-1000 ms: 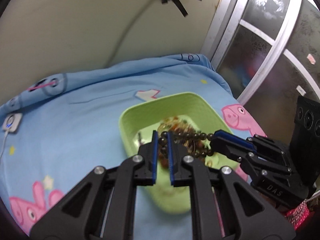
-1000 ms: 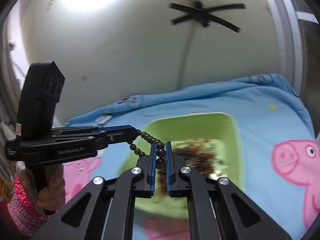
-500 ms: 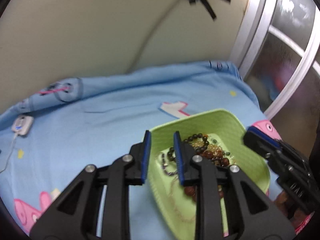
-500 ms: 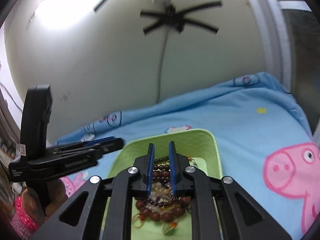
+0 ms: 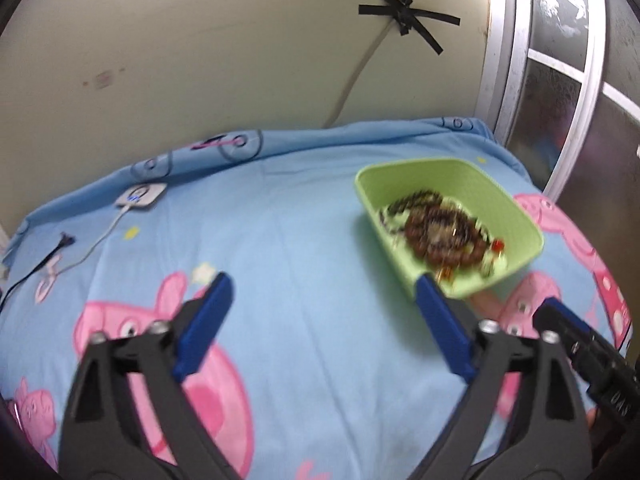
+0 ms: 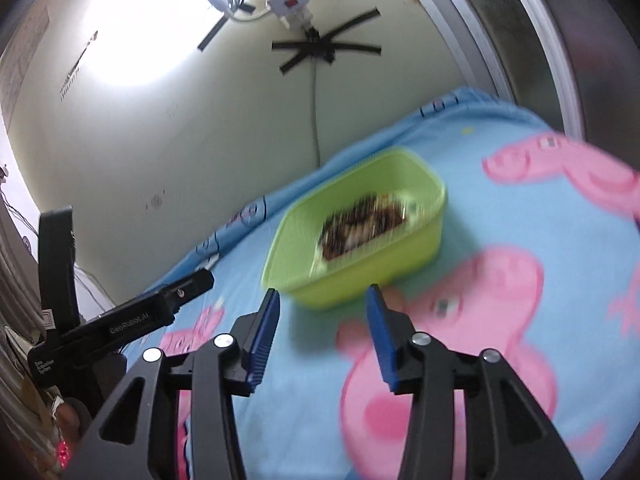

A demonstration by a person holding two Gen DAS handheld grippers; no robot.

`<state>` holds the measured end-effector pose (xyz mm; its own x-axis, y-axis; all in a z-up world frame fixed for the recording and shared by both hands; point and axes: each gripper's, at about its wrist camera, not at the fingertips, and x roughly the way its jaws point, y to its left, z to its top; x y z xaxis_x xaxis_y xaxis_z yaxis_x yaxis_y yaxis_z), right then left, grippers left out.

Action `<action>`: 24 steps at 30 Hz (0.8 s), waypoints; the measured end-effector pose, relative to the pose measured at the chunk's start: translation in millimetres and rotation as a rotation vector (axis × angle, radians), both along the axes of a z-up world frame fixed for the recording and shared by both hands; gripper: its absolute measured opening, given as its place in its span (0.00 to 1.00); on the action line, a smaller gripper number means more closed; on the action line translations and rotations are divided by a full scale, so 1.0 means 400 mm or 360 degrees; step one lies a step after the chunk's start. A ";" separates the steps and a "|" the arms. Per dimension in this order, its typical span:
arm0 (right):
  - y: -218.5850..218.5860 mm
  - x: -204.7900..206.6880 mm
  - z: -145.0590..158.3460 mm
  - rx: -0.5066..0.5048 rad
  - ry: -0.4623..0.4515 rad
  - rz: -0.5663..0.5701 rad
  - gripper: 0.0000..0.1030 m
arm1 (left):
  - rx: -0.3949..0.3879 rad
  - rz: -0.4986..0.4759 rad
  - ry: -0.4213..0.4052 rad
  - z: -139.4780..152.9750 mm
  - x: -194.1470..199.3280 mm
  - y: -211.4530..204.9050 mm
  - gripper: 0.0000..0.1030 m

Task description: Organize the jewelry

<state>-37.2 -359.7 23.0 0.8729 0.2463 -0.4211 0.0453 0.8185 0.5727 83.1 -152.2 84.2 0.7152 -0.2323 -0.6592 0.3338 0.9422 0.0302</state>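
A light green tray (image 5: 520, 216) sits on the bed, holding a blurred heap of dark brown bead strings (image 5: 440, 232). My left gripper (image 5: 323, 284) hangs over the sheet in front of and left of the tray, its jaws opening wide with nothing between them. The right gripper (image 5: 556, 312) shows at the lower right edge of that view. In the right wrist view the tray (image 6: 434, 184) and the beads (image 6: 360, 228) lie just beyond my right gripper (image 6: 324, 294), whose jaws are opening and empty. The left gripper (image 6: 200, 284) points in from the left, clear of the tray.
A blue bedsheet (image 5: 300, 220) printed with pink pigs covers the surface. A white controller (image 5: 142, 196) with its cable lies at the far left. A wall with a taped cable (image 5: 404, 20) stands behind, a window frame (image 5: 560, 120) on the right.
Both grippers let go of the dark bead string, which now lies in the tray. Both have drawn back from the tray and spread their jaws, the left one far wider.
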 end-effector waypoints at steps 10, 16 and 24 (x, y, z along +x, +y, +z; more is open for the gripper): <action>0.147 -0.087 -0.034 -0.0034 0.0068 0.0146 0.32 | 0.0053 0.0102 0.0027 -0.067 -0.135 0.092 0.94; 0.171 -0.106 -0.042 -0.0036 0.0089 0.0189 0.33 | 0.0059 0.0182 0.0023 -0.085 -0.173 0.131 0.94; 0.171 -0.126 -0.044 -0.0012 0.0095 0.0178 0.35 | 0.0110 0.0216 0.0033 -0.091 -0.189 0.138 0.94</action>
<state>-87.6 -291.1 5.6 0.8134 0.3372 -0.4740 -0.0125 0.8248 0.5652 7.4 -97.1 47.9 0.7230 -0.0878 -0.6853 0.2048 0.9745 0.0912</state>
